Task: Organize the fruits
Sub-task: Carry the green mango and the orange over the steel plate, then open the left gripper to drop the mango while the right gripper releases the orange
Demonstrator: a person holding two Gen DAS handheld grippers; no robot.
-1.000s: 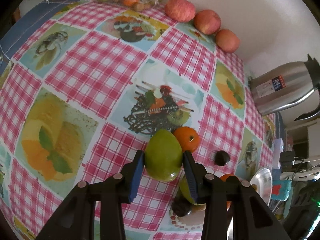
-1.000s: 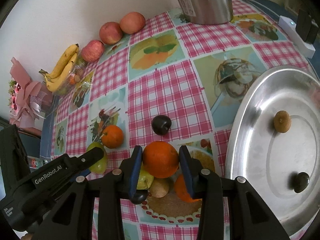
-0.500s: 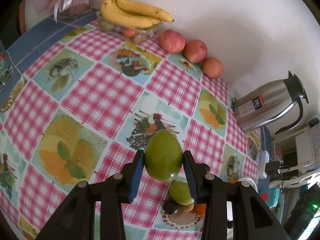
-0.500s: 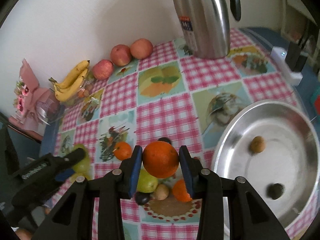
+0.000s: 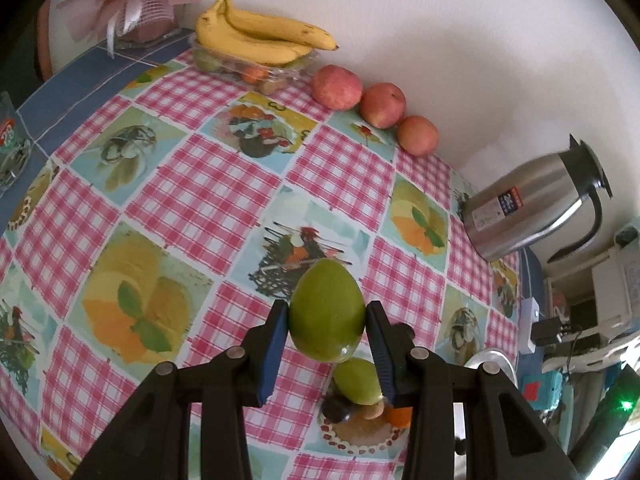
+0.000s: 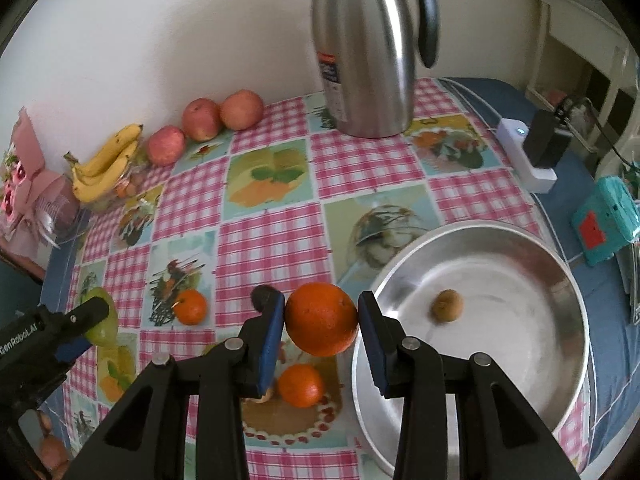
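Fruit fills both grips: my left tool (image 5: 326, 326) is clenched on a green mango (image 5: 327, 316) held above the checked desk (image 5: 200, 200), my right tool (image 6: 322, 324) clamps an orange (image 6: 321, 319) beside the steel bowl (image 6: 560, 280), where 1 small brown fruit (image 6: 447, 305) lies.

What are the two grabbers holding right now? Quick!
Left gripper: closed on the green mango, lifted off the table.
Right gripper: closed on the orange, held above the table.
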